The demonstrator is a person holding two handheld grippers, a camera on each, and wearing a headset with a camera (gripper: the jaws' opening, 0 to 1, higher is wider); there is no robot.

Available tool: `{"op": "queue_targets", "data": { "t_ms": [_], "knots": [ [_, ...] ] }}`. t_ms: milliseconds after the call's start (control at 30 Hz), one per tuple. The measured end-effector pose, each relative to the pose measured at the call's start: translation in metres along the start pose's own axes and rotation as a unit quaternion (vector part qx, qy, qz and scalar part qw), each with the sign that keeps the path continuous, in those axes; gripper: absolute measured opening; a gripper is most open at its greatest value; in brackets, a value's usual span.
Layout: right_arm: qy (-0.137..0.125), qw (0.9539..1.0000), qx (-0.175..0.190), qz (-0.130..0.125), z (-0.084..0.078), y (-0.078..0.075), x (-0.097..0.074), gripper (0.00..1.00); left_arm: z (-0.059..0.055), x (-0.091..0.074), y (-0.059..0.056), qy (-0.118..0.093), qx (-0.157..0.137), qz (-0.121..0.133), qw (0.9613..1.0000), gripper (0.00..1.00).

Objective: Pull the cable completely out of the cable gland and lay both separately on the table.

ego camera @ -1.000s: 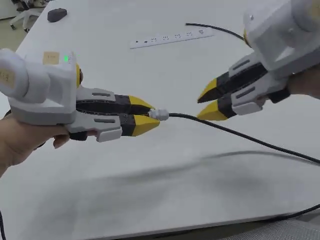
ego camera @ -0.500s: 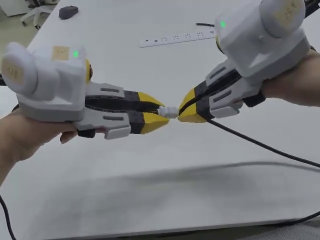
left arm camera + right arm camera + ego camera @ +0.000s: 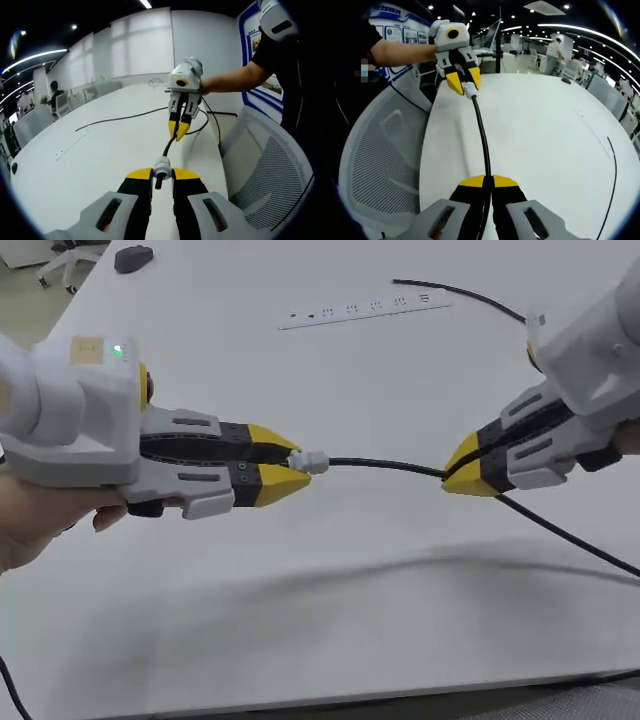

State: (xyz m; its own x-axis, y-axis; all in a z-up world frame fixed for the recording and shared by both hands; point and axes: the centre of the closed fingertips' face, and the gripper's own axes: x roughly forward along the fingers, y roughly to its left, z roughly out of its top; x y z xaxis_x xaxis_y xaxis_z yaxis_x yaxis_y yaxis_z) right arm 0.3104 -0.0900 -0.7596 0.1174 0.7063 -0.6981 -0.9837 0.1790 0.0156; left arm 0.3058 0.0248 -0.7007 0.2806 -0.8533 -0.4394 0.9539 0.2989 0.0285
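Observation:
A white cable gland sits between the yellow tips of my left gripper, which is shut on it above the white table. The gland faces me in the left gripper view. A black cable runs out of the gland to my right gripper, shut on the cable a short way to the right. The cable stretches straight between both grippers, and past the right gripper it trails off toward the right edge.
A white power strip lies at the far middle of the table with another black cable beside it. A dark object rests at the far left. A mesh chair stands off the table's edge.
My right gripper closed in next to the gland, shut on the cable, then moved away to the right. A longer stretch of cable now shows between the grippers.

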Motion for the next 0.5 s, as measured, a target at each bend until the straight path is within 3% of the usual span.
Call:
{"op": "queue_targets", "data": {
  "t_ms": [300, 433, 500],
  "knots": [
    [0.005, 0.9995, 0.026, -0.015, -0.018, -0.007, -0.013, 0.00, -0.011, -0.016, 0.013, 0.004, -0.013, 0.023, 0.9997, 0.14],
    [-0.021, 0.9983, 0.054, -0.012, -0.010, -0.008, -0.021, 0.00, -0.017, -0.034, 0.021, -0.003, -0.027, 0.045, 0.9986, 0.14],
    [-0.055, 0.9956, 0.075, -0.010, 0.000, -0.010, -0.022, 0.00, -0.018, -0.042, 0.023, -0.007, -0.034, 0.055, 0.9979, 0.14]
  ]
}}
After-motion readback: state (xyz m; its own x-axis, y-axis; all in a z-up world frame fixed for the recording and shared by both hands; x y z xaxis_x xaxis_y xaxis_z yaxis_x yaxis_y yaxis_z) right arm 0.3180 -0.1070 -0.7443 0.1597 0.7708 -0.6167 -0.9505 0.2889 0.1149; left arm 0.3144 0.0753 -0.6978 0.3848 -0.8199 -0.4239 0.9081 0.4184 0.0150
